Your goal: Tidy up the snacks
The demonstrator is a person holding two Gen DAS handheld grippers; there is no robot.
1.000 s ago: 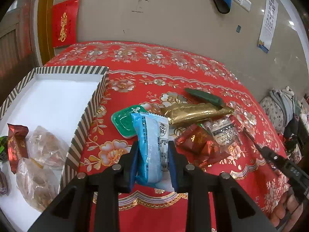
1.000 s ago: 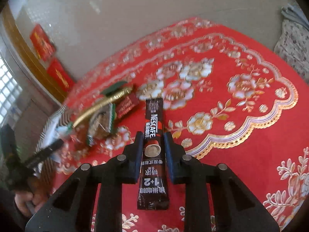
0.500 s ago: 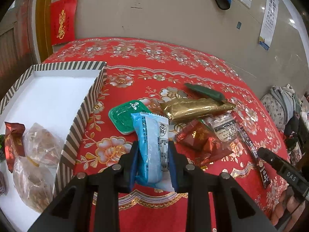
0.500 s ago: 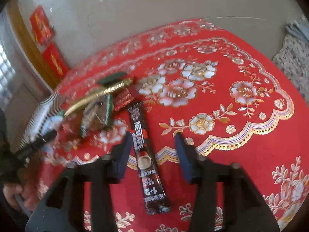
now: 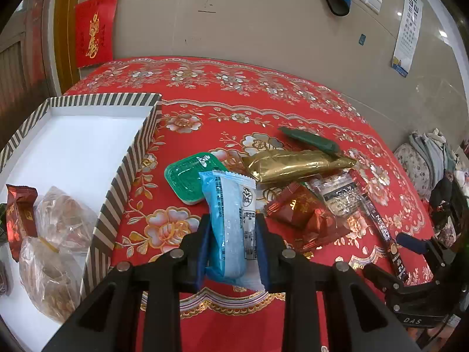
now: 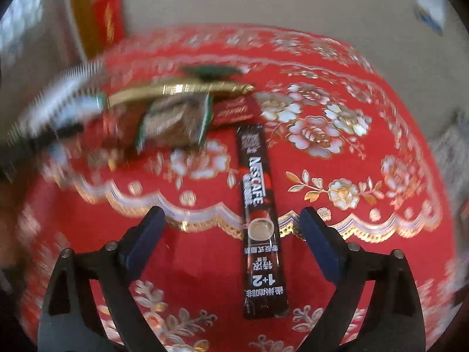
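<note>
My left gripper [image 5: 233, 228] is shut on a blue and white snack packet [image 5: 230, 220], held above the red tablecloth just right of the striped box [image 5: 129, 161]. My right gripper [image 6: 231, 220] is open; a dark Nescafe coffee stick [image 6: 259, 220] lies flat on the cloth between its fingers, untouched. The stick [image 5: 382, 234] and the right gripper [image 5: 416, 246] also show at the right of the left wrist view. A pile of loose snacks lies mid-table: a green tub [image 5: 190, 179], a gold packet [image 5: 296, 165], a red packet [image 5: 296, 208], a clear packet [image 5: 337, 193] and a dark green packet [image 5: 307, 140].
The striped box has a white floor [image 5: 73, 146] and holds a red packet [image 5: 19, 211] and clear-wrapped pastries [image 5: 58, 234] at its near end. The table's far edge meets a beige wall. Clothes [image 5: 425, 158] lie off the table's right side.
My right gripper has opened and let go of the coffee stick, which now lies on the cloth. The right view has swung and is blurred. My left gripper still holds the blue packet.
</note>
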